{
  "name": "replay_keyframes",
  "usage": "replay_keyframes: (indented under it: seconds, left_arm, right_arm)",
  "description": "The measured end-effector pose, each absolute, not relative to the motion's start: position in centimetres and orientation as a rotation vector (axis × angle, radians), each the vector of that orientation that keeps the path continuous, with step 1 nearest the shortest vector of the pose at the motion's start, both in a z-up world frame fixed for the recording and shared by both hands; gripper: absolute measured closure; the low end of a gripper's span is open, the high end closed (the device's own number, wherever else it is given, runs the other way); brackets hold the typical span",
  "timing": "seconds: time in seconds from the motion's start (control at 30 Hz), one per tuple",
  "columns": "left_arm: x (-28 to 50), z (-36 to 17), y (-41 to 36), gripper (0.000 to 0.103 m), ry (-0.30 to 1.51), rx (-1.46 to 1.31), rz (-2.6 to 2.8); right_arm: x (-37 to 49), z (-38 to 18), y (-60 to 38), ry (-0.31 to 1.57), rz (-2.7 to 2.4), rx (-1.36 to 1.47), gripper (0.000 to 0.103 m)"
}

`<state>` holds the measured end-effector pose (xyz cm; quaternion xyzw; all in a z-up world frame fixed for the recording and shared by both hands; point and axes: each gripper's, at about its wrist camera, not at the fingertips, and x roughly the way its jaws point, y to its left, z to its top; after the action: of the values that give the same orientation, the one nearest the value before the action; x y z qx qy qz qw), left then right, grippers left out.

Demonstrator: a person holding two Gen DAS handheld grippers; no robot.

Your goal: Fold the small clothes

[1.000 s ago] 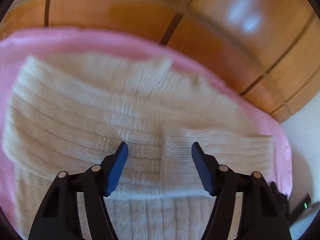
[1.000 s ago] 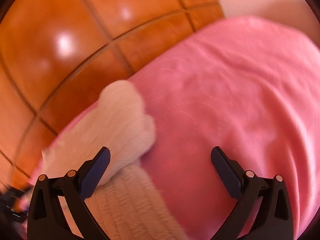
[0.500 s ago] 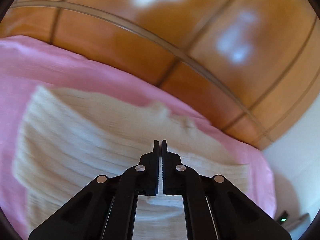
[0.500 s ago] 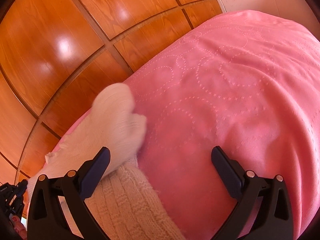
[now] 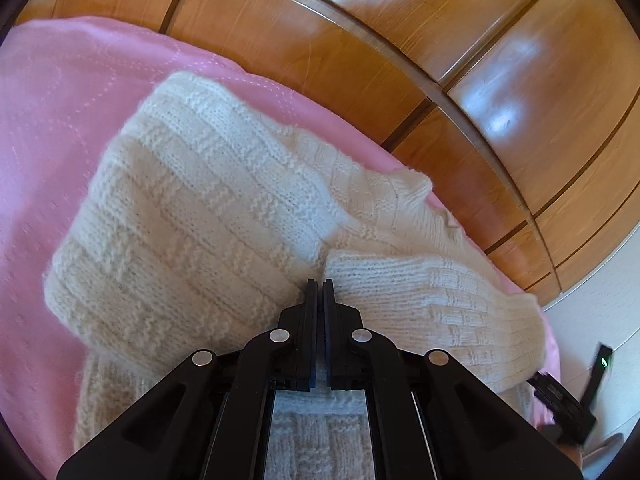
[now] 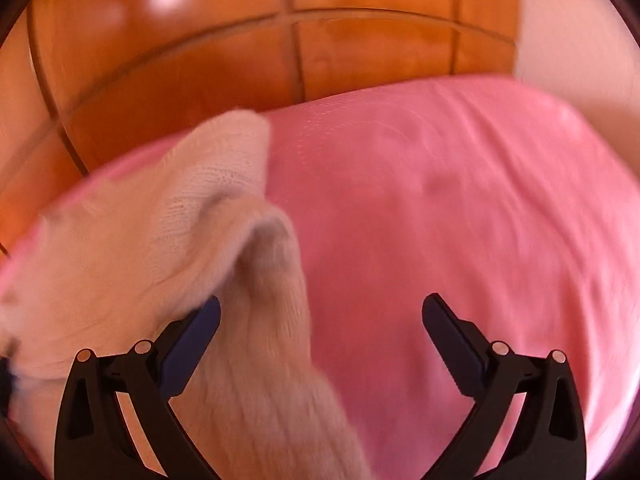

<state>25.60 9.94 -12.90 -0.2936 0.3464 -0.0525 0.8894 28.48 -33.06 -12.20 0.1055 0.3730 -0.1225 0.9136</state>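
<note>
Folding looks partway: your left hand-held gripper point(image 5: 319, 282) is closed over the cream knitted sweater point(image 5: 208, 216), apparently gripping nothing, while your right hand-held gripper point(image 6: 320, 308) gapes empty beside it.

Cream sweater point(image 5: 208, 216) chunky ribbed knit; pink bedspread point(image 5: 60, 92) smooth, stitched; wood panels point(image 5: 460, 52) glossy.

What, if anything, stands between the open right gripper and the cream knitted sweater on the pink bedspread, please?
Nothing visible does. The right gripper is open right at the sweater, whose raised fold lies against its left finger; only bare pink bedspread lies beyond.
</note>
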Motion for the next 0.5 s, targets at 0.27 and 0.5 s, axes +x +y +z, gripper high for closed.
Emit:
replay_keyframes:
  seconds: [0.27, 0.5]
  left_arm:
    - [25.6, -12.9, 9.6, 0.102, 0.719, -0.592, -0.117]
    - [26.0, -13.0, 9.4, 0.102, 0.726, -0.591, -0.126]
  right_arm:
    - [29.4, -11.8, -36.5, 0.704, -0.457, 0.313, 0.003]
    - [27.5, -14.4, -39.0, 0.804, -0.448, 0.483, 0.002]
